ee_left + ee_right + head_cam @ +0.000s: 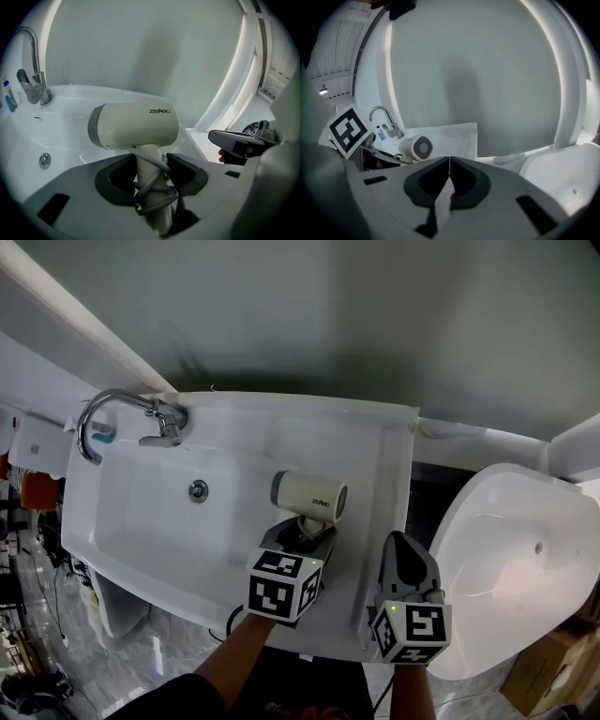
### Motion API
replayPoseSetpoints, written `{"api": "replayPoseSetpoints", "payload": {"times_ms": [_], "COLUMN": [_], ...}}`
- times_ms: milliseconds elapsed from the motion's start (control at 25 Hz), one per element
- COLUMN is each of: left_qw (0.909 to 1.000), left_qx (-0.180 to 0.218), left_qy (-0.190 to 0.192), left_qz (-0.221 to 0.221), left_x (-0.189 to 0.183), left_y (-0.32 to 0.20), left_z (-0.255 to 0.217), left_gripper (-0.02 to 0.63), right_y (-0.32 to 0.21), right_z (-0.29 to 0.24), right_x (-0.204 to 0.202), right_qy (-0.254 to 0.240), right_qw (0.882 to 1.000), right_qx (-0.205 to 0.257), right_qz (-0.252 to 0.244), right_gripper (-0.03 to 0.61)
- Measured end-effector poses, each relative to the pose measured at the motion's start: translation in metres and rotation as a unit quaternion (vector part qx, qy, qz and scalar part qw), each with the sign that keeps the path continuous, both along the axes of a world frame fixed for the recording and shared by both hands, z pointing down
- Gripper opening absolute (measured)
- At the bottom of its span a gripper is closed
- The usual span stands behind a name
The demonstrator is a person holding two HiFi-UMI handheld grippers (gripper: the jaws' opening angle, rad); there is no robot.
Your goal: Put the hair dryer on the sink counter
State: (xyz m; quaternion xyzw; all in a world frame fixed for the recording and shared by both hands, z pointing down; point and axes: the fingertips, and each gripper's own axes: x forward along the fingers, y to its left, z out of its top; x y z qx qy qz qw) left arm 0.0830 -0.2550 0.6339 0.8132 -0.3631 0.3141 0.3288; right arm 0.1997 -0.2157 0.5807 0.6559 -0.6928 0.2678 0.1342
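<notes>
A cream hair dryer (309, 495) has its grey cord wound round its handle. My left gripper (302, 532) is shut on that handle and holds the barrel level over the right part of the white sink counter (375, 456). In the left gripper view the handle stands between the dark pads (187, 174), under the barrel (136, 126). Whether the dryer touches the counter I cannot tell. My right gripper (408, 563) hovers at the counter's right edge, shut with nothing in it (449, 161). The dryer's grille (416, 147) shows to its left.
A chrome faucet (117, 418) stands at the sink's back left, with the drain (198, 489) in the basin. A large white rounded fixture (506, 568) sits to the right of the sink. The grey wall runs behind. Boxes and clutter lie on the floor at left.
</notes>
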Motion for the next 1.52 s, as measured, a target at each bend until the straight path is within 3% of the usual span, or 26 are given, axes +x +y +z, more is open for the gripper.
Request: {"api": "replayPoseSetpoints", "payload": {"times_ms": [600,1080,1520], "left_qw": [0.9996,0.9984,0.9985], "left_qx": [-0.018,-0.005,0.002], "left_qy": [-0.020,-0.043,-0.031], "left_qz": [0.009,0.036,0.046], "left_x": [0.011,0.016,0.012], "left_y": [0.000,0.004,0.005], "left_z": [0.017,0.020,0.012], "left_gripper": [0.206,0.247,0.285], "right_y": [-0.001,0.000,0.003], "right_z": [0.007,0.006,0.005], "right_x": [0.012,0.012,0.010], "right_qy": [-0.005,-0.006,-0.003], "right_qw": [1.000,1.000,1.000], "right_qx": [-0.005,-0.006,-0.005], "right_qz": [0.007,0.005,0.004], "right_gripper": [0.021,0.021,0.021]}}
